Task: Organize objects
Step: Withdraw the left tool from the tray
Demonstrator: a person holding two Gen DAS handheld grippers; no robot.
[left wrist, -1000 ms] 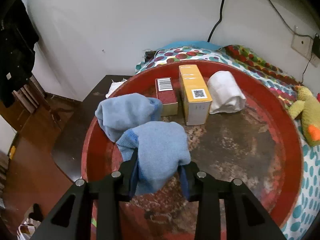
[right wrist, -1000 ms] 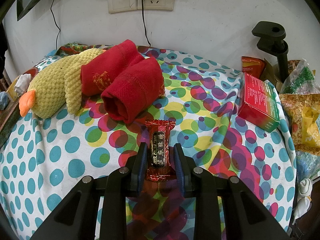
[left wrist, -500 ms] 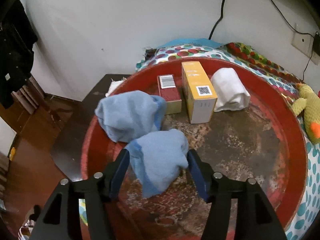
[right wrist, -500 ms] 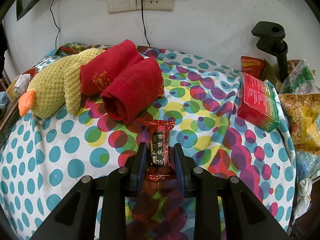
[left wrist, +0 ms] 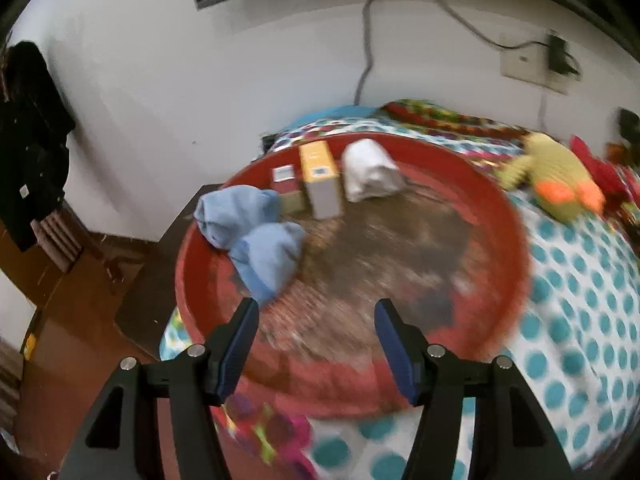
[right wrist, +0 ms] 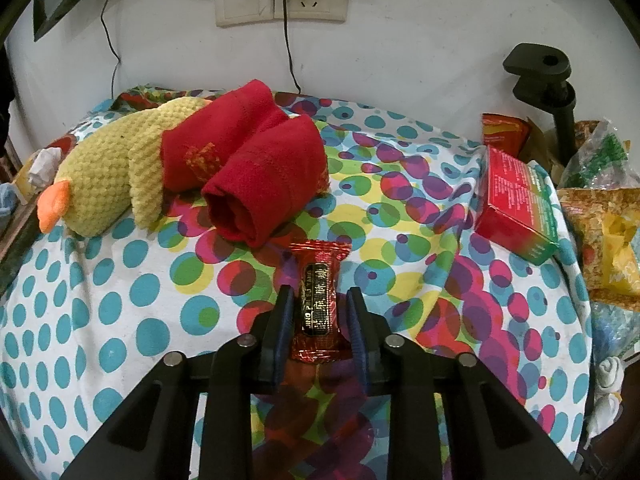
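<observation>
In the left wrist view a round red tray (left wrist: 516,248) holds two blue rolled cloths (left wrist: 268,256), a dark red box (left wrist: 285,184), a yellow box (left wrist: 320,176) and a white rolled cloth (left wrist: 370,176). My left gripper (left wrist: 316,312) is open and empty, raised back from the tray's near side. In the right wrist view my right gripper (right wrist: 320,300) is shut on a red snack packet (right wrist: 318,292) low over the dotted cloth (right wrist: 120,300). Two red rolled cloths (right wrist: 256,168) and a yellow plush duck (right wrist: 104,184) lie beyond it.
A red and green box (right wrist: 516,208) lies at the right, with snack bags (right wrist: 604,236) and a black clamp stand (right wrist: 552,92) behind it. Wall sockets with cables (right wrist: 280,0) are on the wall. The plush duck (left wrist: 556,180) lies right of the tray. A dark side table (left wrist: 152,288) stands left.
My left gripper opened, released the blue cloth into the tray beside the other blue cloth, and pulled back and up. The right gripper has stayed in place holding the packet.
</observation>
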